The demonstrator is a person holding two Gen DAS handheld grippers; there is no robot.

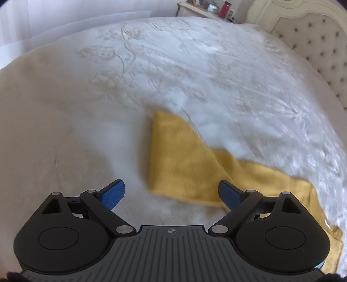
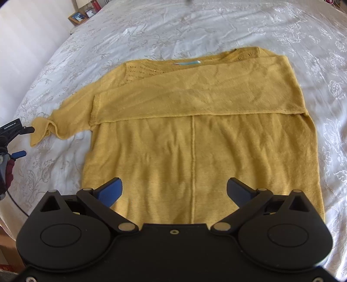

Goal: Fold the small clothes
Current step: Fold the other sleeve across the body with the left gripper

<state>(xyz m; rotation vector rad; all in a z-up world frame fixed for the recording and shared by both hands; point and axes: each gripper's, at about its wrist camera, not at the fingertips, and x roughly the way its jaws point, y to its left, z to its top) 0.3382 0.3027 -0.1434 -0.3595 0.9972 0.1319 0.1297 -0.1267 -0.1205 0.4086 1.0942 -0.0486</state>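
Mustard sweater (image 2: 195,130) flat on white embroidered bedspread (image 2: 195,28); both grippers wide, empty; headboard (image 1: 321,36) prob. tufted.

Home bedroom: embroidered white bedspread (image 1: 151,65), tufted headboard (image 1: 321,43), probably nightstand (image 1: 195,8) with framed photos (image 2: 78,17).

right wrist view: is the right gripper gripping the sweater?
No. The right gripper hangs open above the yellow sweater, which lies flat on the bedspread, nothing pinched between its blue pads.
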